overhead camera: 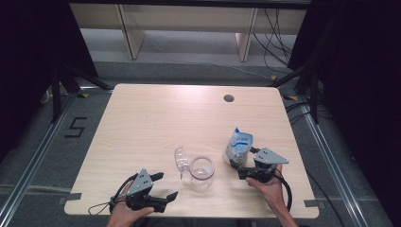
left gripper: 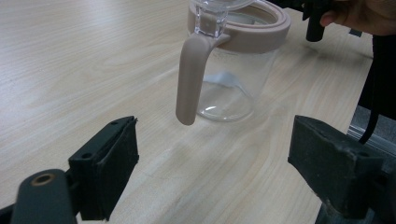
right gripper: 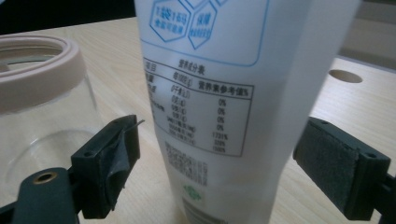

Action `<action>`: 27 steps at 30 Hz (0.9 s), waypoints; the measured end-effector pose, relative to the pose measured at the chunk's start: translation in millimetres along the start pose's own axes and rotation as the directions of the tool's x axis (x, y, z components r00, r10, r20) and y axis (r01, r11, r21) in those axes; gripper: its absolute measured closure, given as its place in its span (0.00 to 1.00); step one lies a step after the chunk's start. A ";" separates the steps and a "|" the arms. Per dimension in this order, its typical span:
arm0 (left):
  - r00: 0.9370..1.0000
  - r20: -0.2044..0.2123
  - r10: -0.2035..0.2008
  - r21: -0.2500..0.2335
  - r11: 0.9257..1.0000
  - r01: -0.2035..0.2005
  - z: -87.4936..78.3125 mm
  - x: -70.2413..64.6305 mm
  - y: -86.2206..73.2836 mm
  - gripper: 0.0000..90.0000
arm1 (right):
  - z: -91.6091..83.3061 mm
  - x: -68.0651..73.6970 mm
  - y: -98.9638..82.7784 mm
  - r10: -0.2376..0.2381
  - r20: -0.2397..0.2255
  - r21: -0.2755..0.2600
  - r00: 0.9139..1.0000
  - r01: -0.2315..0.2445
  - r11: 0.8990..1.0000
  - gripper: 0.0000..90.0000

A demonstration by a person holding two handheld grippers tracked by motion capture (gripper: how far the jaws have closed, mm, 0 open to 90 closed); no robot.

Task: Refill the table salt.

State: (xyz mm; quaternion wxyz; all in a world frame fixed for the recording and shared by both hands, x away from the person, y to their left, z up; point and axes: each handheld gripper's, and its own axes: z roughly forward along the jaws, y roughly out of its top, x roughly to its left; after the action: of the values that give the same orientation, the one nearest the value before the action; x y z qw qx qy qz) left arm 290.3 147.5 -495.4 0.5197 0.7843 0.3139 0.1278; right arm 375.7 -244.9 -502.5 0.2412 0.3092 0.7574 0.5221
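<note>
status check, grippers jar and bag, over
Left gripper open, short of the jar handle. Right gripper open around the upright bag, pads apart from it. Nothing between.

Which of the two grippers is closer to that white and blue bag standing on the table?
The right gripper. It sits right at the bag, open jaws on either side. The left gripper is farther off, beyond the glass jar, pointing at its handle.
</note>
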 end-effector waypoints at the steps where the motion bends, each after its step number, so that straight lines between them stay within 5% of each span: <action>1: 1.000 -0.008 -0.012 0.001 1.000 0.012 0.1 -1.3 -0.1 0.17 | 2.5 1.1 -0.7 0.033 -0.005 0.009 0.999 -0.033 0.999 0.17; 5: 1.000 -0.005 -0.013 0.006 1.000 0.013 0.0 -1.7 -0.6 0.17 | 10.1 -2.2 -0.7 0.013 -0.007 -0.009 1.000 -0.013 1.000 0.18; 9: 1.000 0.003 0.001 -0.002 1.000 -0.001 -0.1 -0.6 -0.4 0.17 | 12.9 0.1 -1.9 0.081 -0.026 -0.009 0.996 -0.081 0.997 0.18; 11: 1.000 -0.001 -0.018 -0.003 1.000 0.018 0.4 -1.7 -0.7 0.17 | 17.0 -3.4 -1.8 0.029 -0.029 -0.039 0.999 -0.030 0.999 0.18; 13: 1.000 -0.002 -0.012 0.007 1.000 0.012 0.2 -1.8 -0.8 0.17 | 16.7 -1.0 -2.3 0.075 -0.029 -0.012 0.997 -0.075 0.997 0.18; 15: 1.000 -0.002 -0.010 0.008 1.000 0.010 0.3 -1.9 -0.6 0.17 | 19.0 -2.5 -2.8 0.046 -0.029 -0.009 0.999 -0.046 0.999 0.18; 25: 1.000 -0.003 -0.015 0.002 1.000 0.015 0.1 -1.9 -0.5 0.17 | 24.5 -2.1 -4.4 0.058 -0.051 -0.008 0.997 -0.058 0.998 0.22; 27: 1.000 -0.006 -0.018 0.001 1.000 0.018 0.2 -1.7 -0.5 0.17 | 24.3 -0.3 -4.4 0.080 -0.026 -0.008 0.996 -0.080 0.997 0.23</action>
State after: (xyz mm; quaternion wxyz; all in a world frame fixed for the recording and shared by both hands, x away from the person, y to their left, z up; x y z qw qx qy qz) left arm 288.9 146.4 -495.7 0.5194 0.7813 0.3226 0.1254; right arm 391.7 -230.7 -514.8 0.2118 0.3316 0.7450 0.5386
